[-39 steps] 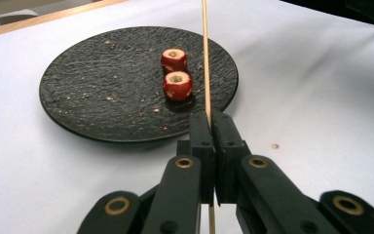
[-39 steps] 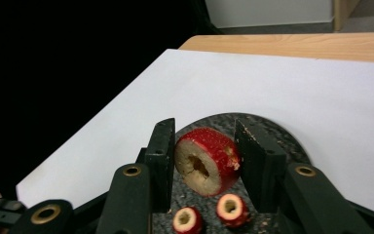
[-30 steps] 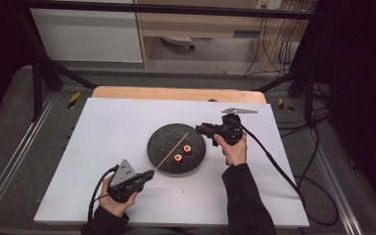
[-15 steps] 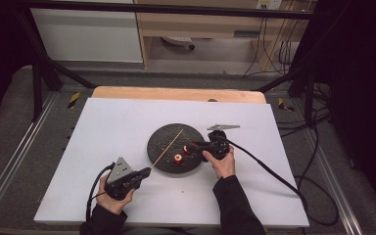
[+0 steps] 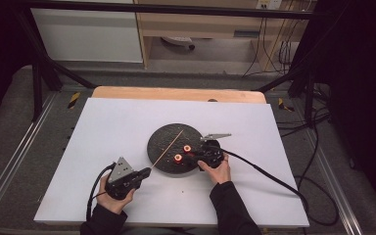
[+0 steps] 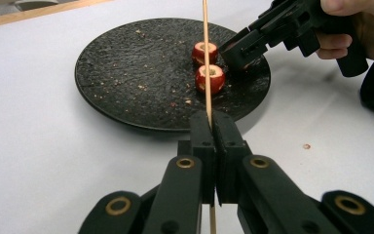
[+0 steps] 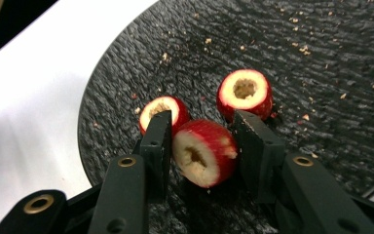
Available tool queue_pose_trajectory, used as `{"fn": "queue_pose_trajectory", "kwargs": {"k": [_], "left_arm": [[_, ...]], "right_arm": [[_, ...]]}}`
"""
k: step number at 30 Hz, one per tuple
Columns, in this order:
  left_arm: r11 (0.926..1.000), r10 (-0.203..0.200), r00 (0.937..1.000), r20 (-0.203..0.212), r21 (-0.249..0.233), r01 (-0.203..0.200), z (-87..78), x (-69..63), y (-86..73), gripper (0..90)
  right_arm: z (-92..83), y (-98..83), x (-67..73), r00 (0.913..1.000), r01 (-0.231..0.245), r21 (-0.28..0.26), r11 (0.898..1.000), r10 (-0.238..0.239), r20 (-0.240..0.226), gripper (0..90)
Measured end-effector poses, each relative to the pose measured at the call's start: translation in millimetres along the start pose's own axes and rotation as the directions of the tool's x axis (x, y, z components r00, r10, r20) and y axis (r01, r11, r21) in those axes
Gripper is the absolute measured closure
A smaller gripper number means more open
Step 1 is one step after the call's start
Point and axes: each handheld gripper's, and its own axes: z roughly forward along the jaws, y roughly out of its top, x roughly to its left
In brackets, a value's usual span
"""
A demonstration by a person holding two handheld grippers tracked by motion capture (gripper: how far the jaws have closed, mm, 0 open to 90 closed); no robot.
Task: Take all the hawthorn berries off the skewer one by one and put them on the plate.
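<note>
**Red fruit piece held over the black plate**

The red fruit piece (image 7: 205, 152) sits pinched between the jaws of the right gripper (image 7: 202, 141), just above the black plate (image 5: 164, 137). Two more pieces (image 7: 245, 93) lie close behind it, so three in total. The left gripper (image 6: 213, 146) is pressed together on one wooden skewer (image 6: 206, 58), which reaches over the plate. Since the earlier frames the right gripper has come down to the plate.

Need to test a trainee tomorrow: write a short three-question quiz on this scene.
1. How many red fruit pieces are over the black plate?
2. True or false: the left hand-held gripper clamps the wooden skewer.
3. What sits between the jaws of the right hand-held gripper? A. a fruit piece B. a spoon C. nothing

Key: 1. three; 2. true; 3. A
</note>
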Motion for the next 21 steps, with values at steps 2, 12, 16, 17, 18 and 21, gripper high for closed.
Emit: {"fn": "queue_pose_trajectory", "kwargs": {"k": [2,12,16,17,18,21], "left_arm": [[1.0,0.004,1.0,0.0,0.004,-0.004,0.2,0.0,0.0,87.9],[0.9999,-0.015,0.9999,-0.002,0.009,0.015,0.2,3.7,1.7,87.8],[0.9998,-0.02,0.9998,-0.001,0.01,0.02,0.5,4.6,4.7,87.8],[0.9997,-0.019,0.9998,-0.001,0.012,0.019,0.8,4.7,5.7,87.8],[0.9998,-0.018,0.9998,-0.001,0.013,0.018,1.1,4.5,6.6,87.8],[0.9997,-0.014,0.9999,0.001,0.022,0.014,2.5,4.1,9.5,87.8]], "right_arm": [[0.1,-0.4,0.4,1.0,0.005,-0.001,1.0,-0.005,0.003,58.0],[-27.3,9.8,6.2,0.9992,0.039,-0.064,0.997,-0.038,0.011,39.4],[-40.9,6.0,5.2,0.9966,0.073,-0.083,0.994,-0.069,0.045,24.2],[-43.6,4.3,4.5,0.9953,0.082,-0.077,0.994,-0.078,0.057,21.5],[-46.1,2.3,3.7,0.9936,0.094,-0.073,0.993,-0.089,0.07,18.5],[-52.9,-4.4,0.6,0.9866,0.137,-0.056,0.989,-0.131,0.097,11.9]]}}
